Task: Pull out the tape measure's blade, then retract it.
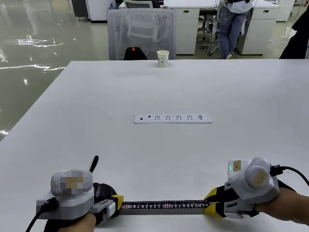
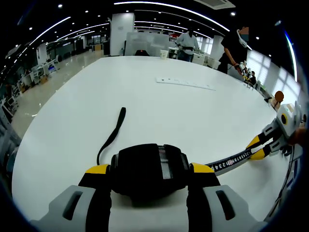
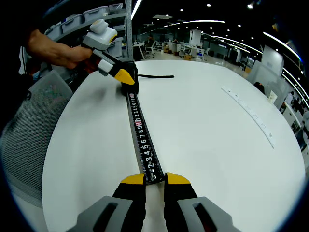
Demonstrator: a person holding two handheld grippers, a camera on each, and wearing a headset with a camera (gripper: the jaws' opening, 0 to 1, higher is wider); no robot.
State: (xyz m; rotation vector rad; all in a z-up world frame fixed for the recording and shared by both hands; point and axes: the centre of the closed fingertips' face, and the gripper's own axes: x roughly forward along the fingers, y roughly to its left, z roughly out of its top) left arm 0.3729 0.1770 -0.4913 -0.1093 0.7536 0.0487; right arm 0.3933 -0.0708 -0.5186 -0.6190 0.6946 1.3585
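A black tape measure case (image 2: 149,166) sits clamped between the yellow-tipped jaws of my left gripper (image 2: 150,169), near the table's front edge; its black wrist strap (image 2: 112,136) trails away on the tabletop. The black blade (image 1: 163,206) with white numbers stretches flat across the table from the case (image 1: 104,193) to my right gripper (image 1: 210,201). In the right gripper view the blade (image 3: 141,139) runs away toward the case (image 3: 130,84), and my right gripper (image 3: 155,179) is shut on the blade's end. The left gripper (image 1: 115,205) holds the case at the head view's lower left.
A white power strip (image 1: 172,118) lies mid-table. A paper cup (image 1: 163,58) stands at the far edge, with a mesh office chair (image 1: 141,34) behind it. A person (image 1: 232,19) stands by desks beyond. The white table (image 1: 159,87) is wide and bare around the grippers.
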